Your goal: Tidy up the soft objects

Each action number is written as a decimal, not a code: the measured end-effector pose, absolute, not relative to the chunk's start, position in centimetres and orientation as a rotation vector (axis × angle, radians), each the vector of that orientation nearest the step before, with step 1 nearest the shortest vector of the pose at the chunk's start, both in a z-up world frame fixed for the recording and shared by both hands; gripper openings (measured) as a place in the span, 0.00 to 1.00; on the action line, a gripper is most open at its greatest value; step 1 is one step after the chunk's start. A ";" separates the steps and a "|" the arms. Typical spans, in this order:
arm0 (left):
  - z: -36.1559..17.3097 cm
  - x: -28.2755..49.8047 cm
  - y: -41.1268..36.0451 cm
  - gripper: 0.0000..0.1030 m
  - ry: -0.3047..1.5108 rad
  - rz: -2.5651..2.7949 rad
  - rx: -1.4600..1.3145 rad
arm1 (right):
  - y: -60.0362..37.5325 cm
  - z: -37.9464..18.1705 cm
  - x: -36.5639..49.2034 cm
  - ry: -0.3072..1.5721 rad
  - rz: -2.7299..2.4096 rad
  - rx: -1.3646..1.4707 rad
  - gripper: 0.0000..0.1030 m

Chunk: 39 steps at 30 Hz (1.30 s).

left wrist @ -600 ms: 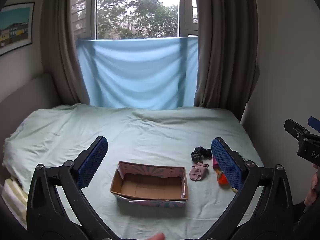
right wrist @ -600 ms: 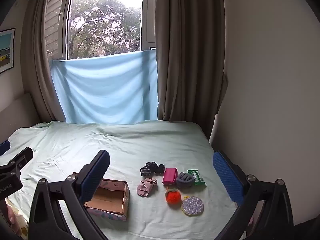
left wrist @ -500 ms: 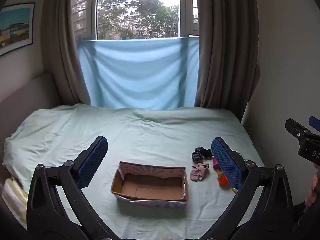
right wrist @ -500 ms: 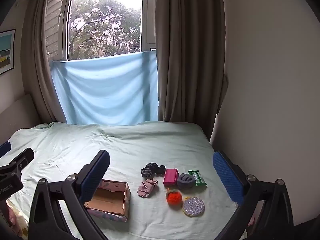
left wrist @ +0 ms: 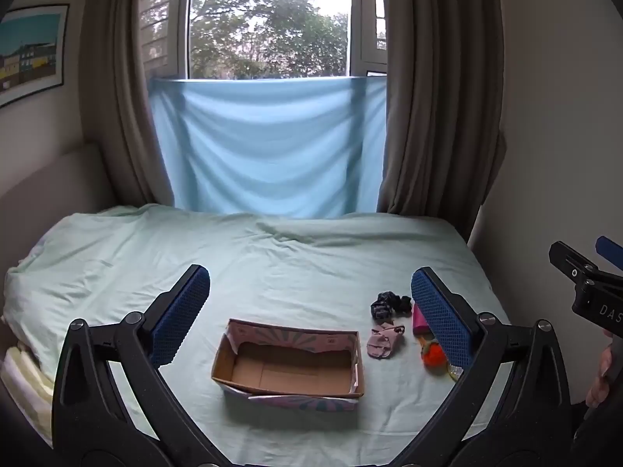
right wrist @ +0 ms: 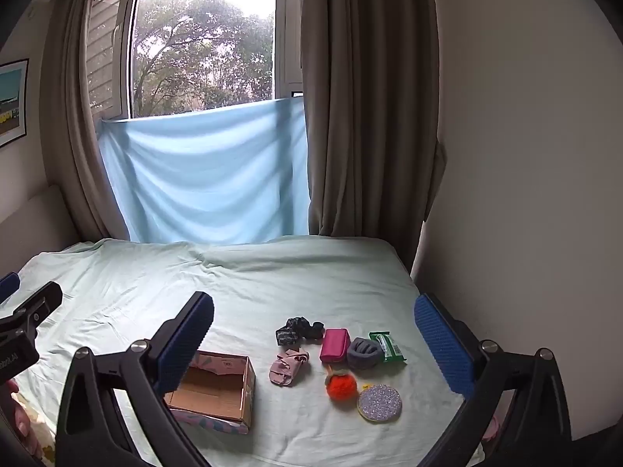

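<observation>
Two grippers, left gripper (left wrist: 310, 309) and right gripper (right wrist: 314, 340), hover with jaws spread wide, holding nothing. Nearest, the cardboard box (left wrist: 288, 364) sits empty, its light walls likely to tip if nudged. Beside it, the soft objects (right wrist: 335, 354) lie close together; a wide grasp risks snagging neighbours. Beyond, the bed sheet (left wrist: 272, 257) offers open room up to the wall (right wrist: 525, 194).

Soft daylight enters through the window (left wrist: 268, 19), which is blown out near the top. The bed (left wrist: 292, 264) is evenly lit; the cardboard box (left wrist: 288, 366) casts a faint shadow. Fisheye bending and dark vignetting mark corners; distant foliage looks slightly hazy, perhaps glare.
</observation>
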<state>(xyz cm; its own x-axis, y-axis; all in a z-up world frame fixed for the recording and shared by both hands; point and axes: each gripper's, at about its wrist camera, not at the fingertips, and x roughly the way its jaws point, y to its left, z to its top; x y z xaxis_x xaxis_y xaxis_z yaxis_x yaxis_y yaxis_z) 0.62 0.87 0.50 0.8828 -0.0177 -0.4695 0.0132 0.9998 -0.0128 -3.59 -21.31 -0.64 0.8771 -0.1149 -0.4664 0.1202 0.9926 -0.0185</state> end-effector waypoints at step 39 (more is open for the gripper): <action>0.6 1.4 -0.1 1.00 0.490 -0.026 0.009 | -21.7 -1.1 -3.2 0.469 -0.097 0.015 1.00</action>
